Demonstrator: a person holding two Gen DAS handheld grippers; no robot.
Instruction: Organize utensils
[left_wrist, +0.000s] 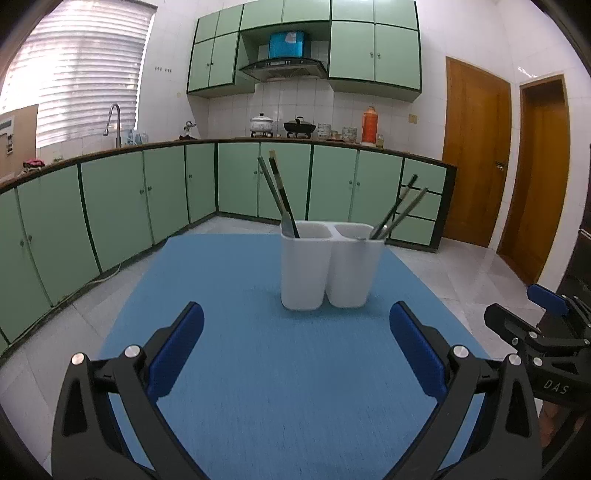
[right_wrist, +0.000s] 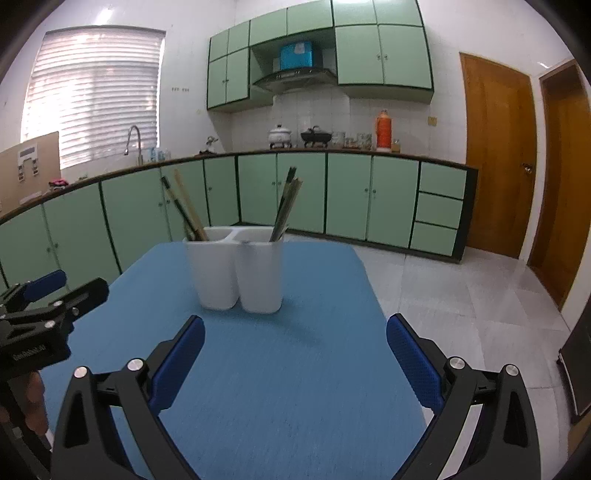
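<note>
A white two-compartment utensil holder (left_wrist: 327, 266) (right_wrist: 240, 273) stands upright on the blue table mat (left_wrist: 280, 369) (right_wrist: 288, 369). Its left compartment holds two long dark-handled utensils (left_wrist: 277, 192) leaning left; these utensils (right_wrist: 186, 208) also show in the right wrist view. Its right compartment holds several thin utensils (left_wrist: 400, 210) (right_wrist: 286, 205) leaning right. My left gripper (left_wrist: 295, 321) is open and empty, short of the holder. My right gripper (right_wrist: 295, 332) is open and empty too, also short of it. The right gripper (left_wrist: 524, 310) appears at the left view's right edge, the left gripper (right_wrist: 74, 284) at the right view's left edge.
Green kitchen cabinets (left_wrist: 147, 192) run along the back and left, with a worktop carrying pots (left_wrist: 262, 123) and an orange flask (left_wrist: 368, 123). Wooden doors (left_wrist: 476, 147) stand at the right. Grey tiled floor (right_wrist: 461, 295) surrounds the table.
</note>
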